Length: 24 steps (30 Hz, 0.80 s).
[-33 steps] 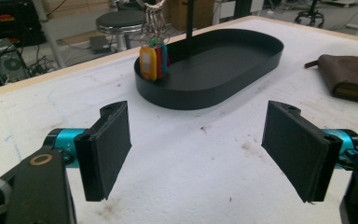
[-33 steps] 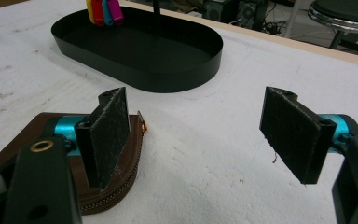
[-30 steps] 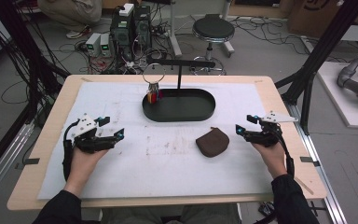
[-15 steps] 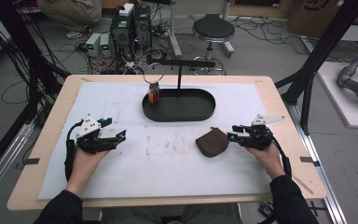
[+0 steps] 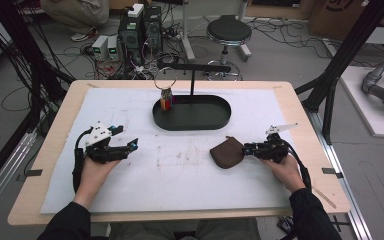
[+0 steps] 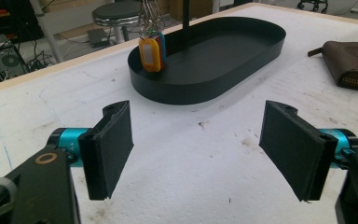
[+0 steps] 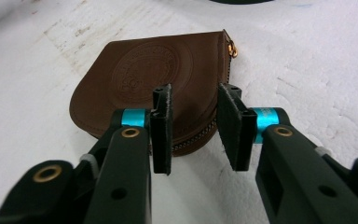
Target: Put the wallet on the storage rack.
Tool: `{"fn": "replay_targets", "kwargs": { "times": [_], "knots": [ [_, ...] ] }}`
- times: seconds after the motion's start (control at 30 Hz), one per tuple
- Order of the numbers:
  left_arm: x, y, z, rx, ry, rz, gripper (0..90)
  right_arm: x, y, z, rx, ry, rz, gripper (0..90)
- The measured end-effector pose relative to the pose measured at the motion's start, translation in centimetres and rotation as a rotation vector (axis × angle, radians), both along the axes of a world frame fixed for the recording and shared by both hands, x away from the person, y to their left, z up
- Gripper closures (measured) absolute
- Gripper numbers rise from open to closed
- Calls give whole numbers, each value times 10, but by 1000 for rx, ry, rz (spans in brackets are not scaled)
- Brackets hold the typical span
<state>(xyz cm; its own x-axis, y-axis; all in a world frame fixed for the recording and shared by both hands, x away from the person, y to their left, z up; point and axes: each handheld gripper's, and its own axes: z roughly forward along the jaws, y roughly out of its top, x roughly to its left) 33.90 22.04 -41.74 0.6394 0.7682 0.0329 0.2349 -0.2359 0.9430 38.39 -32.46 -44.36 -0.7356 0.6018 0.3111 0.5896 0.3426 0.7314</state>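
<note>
Brown leather pouch [image 7: 158,79] is lying near the table's right edge; the right gripper [image 7: 193,122] is reaching, jaws part-open around its zip edge. The left gripper [image 6: 198,149] is waiting wide open.

The worktop [image 5: 300,115] is pale wood at its edges, overlaid by a white sheet [image 5: 130,115] that looks matt, slightly rough and scuffed with dark specks. The oval tray [image 6: 242,51] is black with a smooth, matt finish. The pouch [image 7: 144,74] looks like brown leather, smooth with an embossed round stamp, and has a metal zip along its edge. The key tags [image 6: 150,53] are glossy coloured plastic. The gripper fingers [image 6: 114,144] carry matt black, faintly textured pads.
</note>
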Motion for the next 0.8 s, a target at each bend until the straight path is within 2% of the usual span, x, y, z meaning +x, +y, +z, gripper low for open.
{"fn": "replay_targets", "kwargs": {
  "times": [0.13,0.2,0.3,0.47,0.6,0.8],
  "knots": [
    [-1,-2,1,0,-2,-5,253,-4,2,4,-21,-42,9,854],
    [-1,-3,1,2,-3,-7,254,-6,4,6,-30,-63,15,897],
    [-1,-5,1,-6,-4,-13,254,-8,8,10,-34,-97,37,900],
    [-2,-9,2,-16,-3,-29,253,-14,10,18,0,-156,54,900],
    [-2,-17,3,-40,3,-71,253,-17,13,24,33,-194,78,900],
    [0,-37,4,-92,23,-186,253,-22,13,30,72,-239,129,900]
  ]
}}
